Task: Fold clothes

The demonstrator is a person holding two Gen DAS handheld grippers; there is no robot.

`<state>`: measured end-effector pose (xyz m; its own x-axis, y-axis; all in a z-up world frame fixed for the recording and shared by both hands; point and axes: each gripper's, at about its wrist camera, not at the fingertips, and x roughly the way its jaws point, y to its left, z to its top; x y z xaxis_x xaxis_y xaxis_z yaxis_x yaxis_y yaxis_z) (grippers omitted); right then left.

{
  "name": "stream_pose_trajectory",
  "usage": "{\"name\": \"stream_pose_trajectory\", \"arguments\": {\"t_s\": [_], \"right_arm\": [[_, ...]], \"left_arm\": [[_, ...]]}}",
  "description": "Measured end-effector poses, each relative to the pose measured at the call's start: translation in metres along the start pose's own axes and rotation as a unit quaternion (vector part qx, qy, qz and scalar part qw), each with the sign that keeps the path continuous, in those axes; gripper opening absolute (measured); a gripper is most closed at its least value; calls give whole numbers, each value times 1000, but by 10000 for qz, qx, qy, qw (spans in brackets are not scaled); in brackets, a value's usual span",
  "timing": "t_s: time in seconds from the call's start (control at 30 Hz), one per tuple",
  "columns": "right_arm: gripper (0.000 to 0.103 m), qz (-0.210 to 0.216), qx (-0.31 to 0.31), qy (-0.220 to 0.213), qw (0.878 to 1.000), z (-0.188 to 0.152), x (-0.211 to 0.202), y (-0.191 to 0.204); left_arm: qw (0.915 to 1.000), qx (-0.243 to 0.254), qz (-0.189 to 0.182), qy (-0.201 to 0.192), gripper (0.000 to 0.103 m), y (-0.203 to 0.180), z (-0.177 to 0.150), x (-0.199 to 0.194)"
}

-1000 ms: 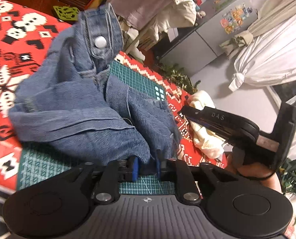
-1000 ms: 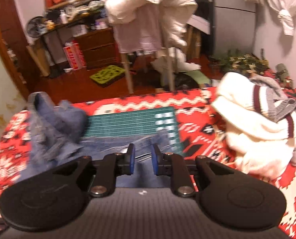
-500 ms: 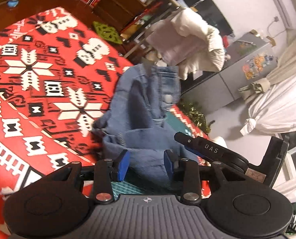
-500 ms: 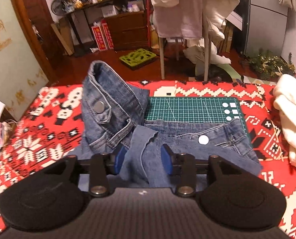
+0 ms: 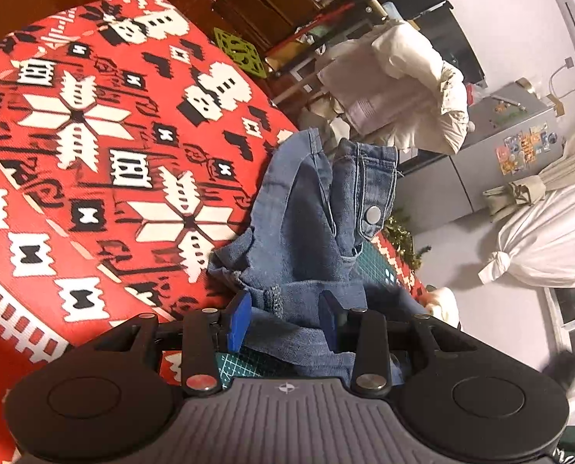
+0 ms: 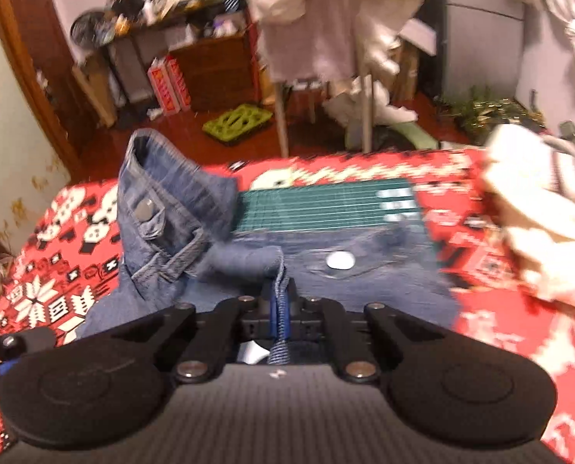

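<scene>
- The denim garment (image 6: 218, 239) sits bunched on the red patterned blanket (image 6: 519, 332), half over the green cutting mat (image 6: 326, 208). One snap-button flap stands up at about 10 o'clock in the right wrist view, and another snap (image 6: 339, 260) lies flat near 12 o'clock.
- Right gripper (image 6: 281, 309): jaws pressed together, pinching a stitched denim edge that runs straight up between them.
- Left gripper (image 5: 285, 323): jaws spread wide, blue pads on either side of a denim fold, nothing clamped as far as I can see.
- Honestly can't tell which part of the garment that pinched edge is, since the right view is pretty blurry.
- Tip for this step: keep the right pinch firm and pull that edge taut, and get the left jaws fully over a matching hem before closing, so the fold line comes out straight.
- Watch the standing flap; it'll probably flop and bulk up the fold.
- Cream knitwear (image 6: 539, 232) piles up at 2 o'clock, well apart.
</scene>
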<state>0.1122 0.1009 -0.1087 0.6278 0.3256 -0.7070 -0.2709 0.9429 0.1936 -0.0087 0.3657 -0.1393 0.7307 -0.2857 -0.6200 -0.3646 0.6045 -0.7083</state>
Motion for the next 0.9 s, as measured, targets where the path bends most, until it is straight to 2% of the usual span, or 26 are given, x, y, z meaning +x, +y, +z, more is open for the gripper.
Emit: {"name": "stream_pose_trajectory", "arguments": {"t_s": [0.13,0.33,0.53,0.67,0.77,0.8,0.9], "right_arm": [[3,35,598,-98,9982,-8,-55,-49],[3,-309,1269,-212,9912,-36,-113,-110],[3,-834,2196,-44,9720,-74,-131,-165],[5,-925,2362,-142,9672,-77,-137,-171],[13,-992,2485,-216,9633,-79,-142,-175],[20,-1015,2526,-240,9619,-80,-144,-176],[32,-1046,2675,-325,9573,-82,-149,-180]], "left_arm": [[9999,119,62,-40,36,-5,-2,-2],[9995,211,219,-52,36,-6,-5,-3],[9993,182,321,-39,39,-4,-5,-1],[9992,146,375,-57,41,-2,-4,4],[9995,27,309,-42,44,1,-2,9],[9997,-45,250,-13,44,3,-2,11],[9996,-248,63,81,44,7,-1,18]]}}
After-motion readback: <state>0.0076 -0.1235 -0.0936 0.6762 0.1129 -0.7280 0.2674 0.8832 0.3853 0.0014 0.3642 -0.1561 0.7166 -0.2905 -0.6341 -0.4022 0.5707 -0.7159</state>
